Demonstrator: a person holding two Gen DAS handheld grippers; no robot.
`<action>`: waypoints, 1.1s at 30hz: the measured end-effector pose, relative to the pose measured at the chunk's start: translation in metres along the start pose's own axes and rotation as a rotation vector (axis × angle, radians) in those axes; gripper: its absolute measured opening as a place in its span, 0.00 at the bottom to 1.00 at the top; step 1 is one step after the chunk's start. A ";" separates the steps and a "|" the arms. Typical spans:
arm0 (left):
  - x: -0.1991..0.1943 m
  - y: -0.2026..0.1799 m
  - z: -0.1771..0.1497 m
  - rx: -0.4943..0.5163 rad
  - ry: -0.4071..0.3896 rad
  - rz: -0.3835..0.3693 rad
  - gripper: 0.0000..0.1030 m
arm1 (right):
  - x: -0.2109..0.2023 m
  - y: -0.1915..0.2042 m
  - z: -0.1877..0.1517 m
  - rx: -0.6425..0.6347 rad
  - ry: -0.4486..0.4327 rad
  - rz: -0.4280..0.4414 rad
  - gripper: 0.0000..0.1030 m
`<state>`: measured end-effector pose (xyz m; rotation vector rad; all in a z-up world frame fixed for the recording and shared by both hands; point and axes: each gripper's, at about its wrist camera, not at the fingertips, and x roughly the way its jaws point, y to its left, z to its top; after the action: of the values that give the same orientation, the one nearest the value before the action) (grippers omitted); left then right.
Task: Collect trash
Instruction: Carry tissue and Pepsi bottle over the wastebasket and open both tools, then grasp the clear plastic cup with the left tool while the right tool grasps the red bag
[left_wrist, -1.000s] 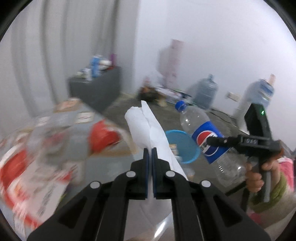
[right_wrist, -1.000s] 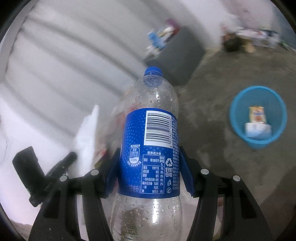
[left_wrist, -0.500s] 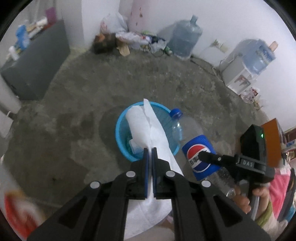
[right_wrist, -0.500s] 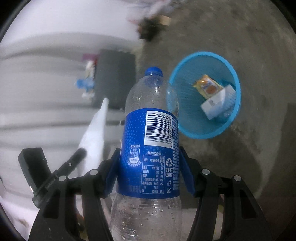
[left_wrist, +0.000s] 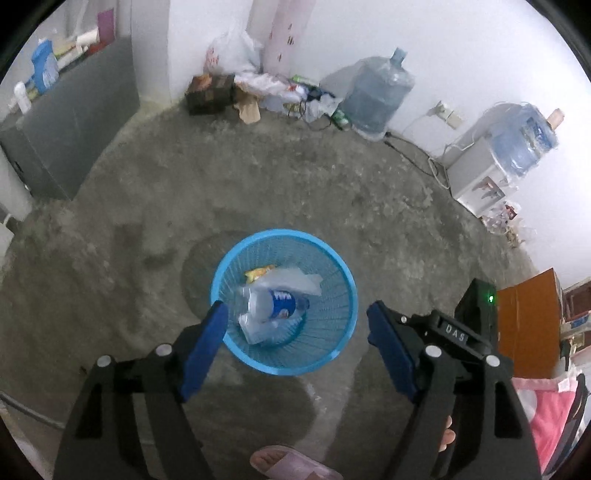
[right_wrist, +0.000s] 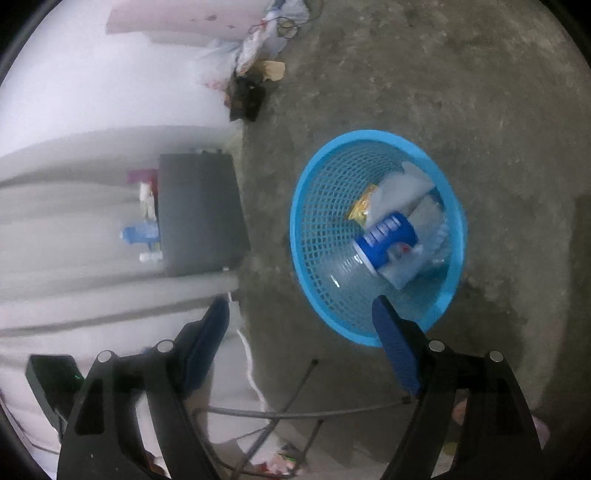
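Observation:
A round blue mesh basket (left_wrist: 343, 280) (right_wrist: 369, 140) stands on the concrete floor. Inside it lie a clear cola bottle with a blue label (left_wrist: 275, 306) (right_wrist: 384, 236), a white paper towel (left_wrist: 295, 280) (right_wrist: 399, 188) and a yellow wrapper (left_wrist: 258, 272) (right_wrist: 364, 203). My left gripper (left_wrist: 295, 325) hangs above the basket's near rim, jaws opening wide, nothing between them. My right gripper (right_wrist: 301, 321) is beside the basket's near-left edge, jaws opening, also with nothing between them. The right gripper's black body (left_wrist: 461, 332) shows in the left wrist view.
A grey cabinet (left_wrist: 70, 129) (right_wrist: 199, 210) with bottles on top stands by the curtain. Bags and boxes (left_wrist: 236, 88) pile at the far wall, with a water jug (left_wrist: 376, 92) and a dispenser (left_wrist: 491, 166). A foot in a pink slipper (left_wrist: 284, 461) stands near me. Cables (right_wrist: 280, 413) lie below.
Both grippers swung down over the basket and opened. The paper towel left my left gripper and the cola bottle left my right; both now lie in the basket.

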<state>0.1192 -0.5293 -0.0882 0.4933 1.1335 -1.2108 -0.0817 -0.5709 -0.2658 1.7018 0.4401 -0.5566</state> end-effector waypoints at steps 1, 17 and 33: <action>-0.013 0.000 -0.002 0.001 -0.022 -0.003 0.74 | -0.002 0.000 -0.002 -0.010 0.000 0.000 0.74; -0.246 0.046 -0.181 0.007 -0.451 0.165 0.80 | -0.058 0.087 -0.087 -0.409 0.058 0.062 0.74; -0.379 0.167 -0.339 -0.266 -0.673 0.369 0.81 | 0.019 0.231 -0.232 -0.896 0.367 0.174 0.72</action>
<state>0.1547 -0.0171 0.0644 0.0635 0.5746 -0.7901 0.0939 -0.3889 -0.0573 0.9457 0.6699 0.1056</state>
